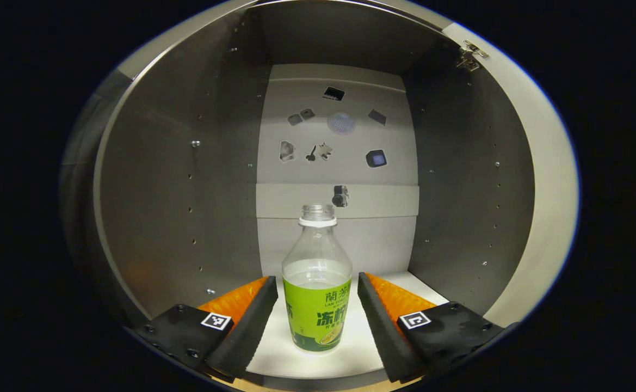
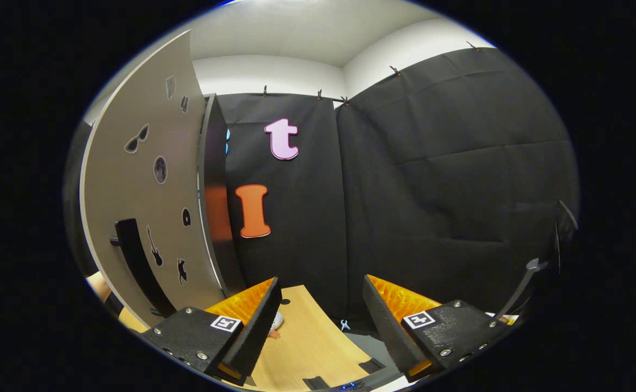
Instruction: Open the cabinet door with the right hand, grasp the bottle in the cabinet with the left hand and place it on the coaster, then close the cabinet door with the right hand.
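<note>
cabinet door (image 2: pixel 143 207) cut off left

Matt panels, clear plastic, pale wood

The grey cabinet interior (image 1: pixel 187 179) looks like matt, smooth board dotted with small shiny metal fittings, and its white shelf floor (image 1: pixel 307 362) has a soft sheen. The clear, capless plastic bottle (image 1: pixel 316 283) is glossy and wears a smooth green printed label (plastic film, by the look). The grey cabinet door (image 2: pixel 143 196) is matt; the light wooden tabletop (image 2: pixel 312 343) shows fine grain.
</note>
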Available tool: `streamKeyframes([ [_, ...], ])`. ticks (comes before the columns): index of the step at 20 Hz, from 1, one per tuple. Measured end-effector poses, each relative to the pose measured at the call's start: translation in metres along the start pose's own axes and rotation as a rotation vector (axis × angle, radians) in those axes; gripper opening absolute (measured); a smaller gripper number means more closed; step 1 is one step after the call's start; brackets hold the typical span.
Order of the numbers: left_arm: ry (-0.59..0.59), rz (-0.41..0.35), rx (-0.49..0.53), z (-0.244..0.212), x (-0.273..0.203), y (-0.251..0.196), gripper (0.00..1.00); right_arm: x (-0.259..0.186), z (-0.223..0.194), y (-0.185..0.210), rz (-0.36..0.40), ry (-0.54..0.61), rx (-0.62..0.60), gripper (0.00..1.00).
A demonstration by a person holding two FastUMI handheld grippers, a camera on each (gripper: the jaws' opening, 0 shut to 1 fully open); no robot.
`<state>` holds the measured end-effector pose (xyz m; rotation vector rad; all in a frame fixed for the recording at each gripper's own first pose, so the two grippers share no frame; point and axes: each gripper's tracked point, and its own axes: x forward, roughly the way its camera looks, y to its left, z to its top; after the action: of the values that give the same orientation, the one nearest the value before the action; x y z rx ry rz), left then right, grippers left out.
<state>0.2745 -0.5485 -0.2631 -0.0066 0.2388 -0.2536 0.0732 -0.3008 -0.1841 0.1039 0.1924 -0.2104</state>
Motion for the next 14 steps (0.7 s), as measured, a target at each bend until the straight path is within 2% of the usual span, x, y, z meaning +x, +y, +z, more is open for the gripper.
streamKeyframes([
  [3,0.006,-0.012,0.005,0.001,0.001,-0.002,0.83,0.002,0.000,0.000,-0.004,0.009,0.005,0.93],
  [8,0.015,-0.041,-0.064,0.003,-0.026,-0.002,0.81,0.003,0.000,0.006,0.006,0.005,0.005,0.93],
  [14,-0.007,-0.042,-0.091,0.015,-0.072,0.018,0.81,0.003,0.005,0.016,0.038,-0.007,0.007,0.93],
])
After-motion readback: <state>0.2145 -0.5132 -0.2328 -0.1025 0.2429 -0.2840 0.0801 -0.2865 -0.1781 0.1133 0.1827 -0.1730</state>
